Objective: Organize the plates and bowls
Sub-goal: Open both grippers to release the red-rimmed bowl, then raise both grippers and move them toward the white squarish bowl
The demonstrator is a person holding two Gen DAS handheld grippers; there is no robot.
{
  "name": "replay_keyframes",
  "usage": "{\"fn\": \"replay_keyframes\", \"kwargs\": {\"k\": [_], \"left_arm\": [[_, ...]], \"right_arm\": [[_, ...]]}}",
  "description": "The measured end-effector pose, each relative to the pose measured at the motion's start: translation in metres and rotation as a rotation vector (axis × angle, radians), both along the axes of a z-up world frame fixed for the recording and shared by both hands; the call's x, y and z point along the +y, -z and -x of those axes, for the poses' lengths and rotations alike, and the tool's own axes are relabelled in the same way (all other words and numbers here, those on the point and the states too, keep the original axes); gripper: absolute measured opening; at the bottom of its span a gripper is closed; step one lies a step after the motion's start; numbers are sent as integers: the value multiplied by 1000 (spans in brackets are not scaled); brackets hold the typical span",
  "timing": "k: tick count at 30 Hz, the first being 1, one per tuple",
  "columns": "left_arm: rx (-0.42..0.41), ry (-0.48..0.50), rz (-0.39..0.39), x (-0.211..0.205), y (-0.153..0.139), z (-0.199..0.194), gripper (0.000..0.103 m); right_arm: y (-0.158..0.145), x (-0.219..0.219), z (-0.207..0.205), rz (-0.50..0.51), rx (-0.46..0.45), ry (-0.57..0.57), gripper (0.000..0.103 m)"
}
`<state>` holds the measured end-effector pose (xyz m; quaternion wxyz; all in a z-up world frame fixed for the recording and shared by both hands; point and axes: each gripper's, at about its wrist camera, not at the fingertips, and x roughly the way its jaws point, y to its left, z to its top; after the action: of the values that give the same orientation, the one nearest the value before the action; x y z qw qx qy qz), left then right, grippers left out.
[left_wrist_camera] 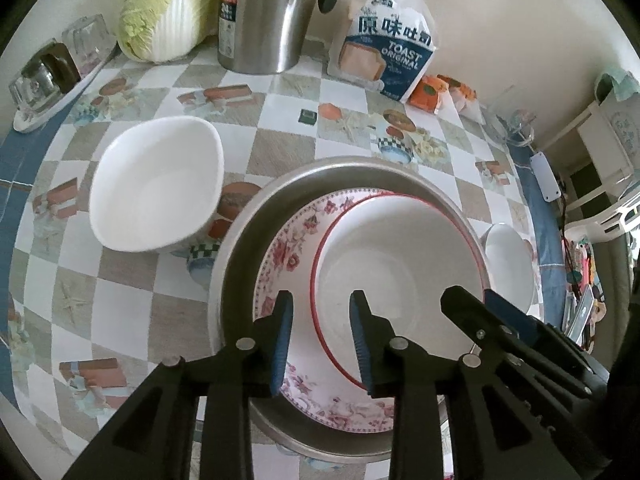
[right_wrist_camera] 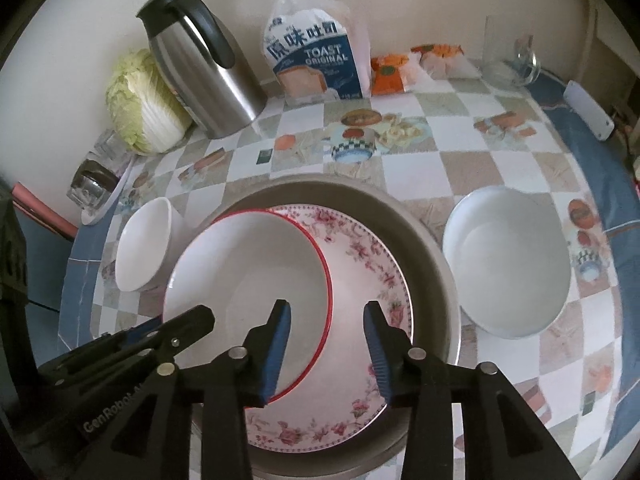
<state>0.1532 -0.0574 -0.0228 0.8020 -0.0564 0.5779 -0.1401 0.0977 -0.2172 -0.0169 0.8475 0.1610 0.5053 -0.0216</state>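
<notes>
A red-rimmed white bowl (left_wrist_camera: 396, 276) lies in a floral plate (left_wrist_camera: 288, 256), which sits in a metal pan (left_wrist_camera: 240, 240). My left gripper (left_wrist_camera: 322, 300) is open, its fingers straddling the bowl's near-left rim. My right gripper (right_wrist_camera: 326, 308) is open, straddling the bowl's (right_wrist_camera: 248, 276) right rim above the floral plate (right_wrist_camera: 372, 280). A white bowl (left_wrist_camera: 156, 184) stands left of the pan. Another white bowl (right_wrist_camera: 508, 264) stands right of it.
At the back of the checked tablecloth stand a steel thermos (right_wrist_camera: 200, 68), a cabbage (right_wrist_camera: 140, 108), a toast bag (right_wrist_camera: 316, 56), orange packets (right_wrist_camera: 388, 72) and a glass mug (right_wrist_camera: 508, 56). Upturned glasses (left_wrist_camera: 44, 76) sit on a tray at the far left.
</notes>
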Motion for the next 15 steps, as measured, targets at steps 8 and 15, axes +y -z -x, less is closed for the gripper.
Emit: {"fn": "replay_keyframes", "kwargs": {"k": [8, 15], "left_arm": [[-53, -67, -6, 17, -17, 0, 53], [-101, -146, -46, 40, -25, -1, 70]], "right_arm": [[-17, 3, 4, 64, -44, -4, 72], [-22, 10, 5, 108, -67, -21, 83]]}}
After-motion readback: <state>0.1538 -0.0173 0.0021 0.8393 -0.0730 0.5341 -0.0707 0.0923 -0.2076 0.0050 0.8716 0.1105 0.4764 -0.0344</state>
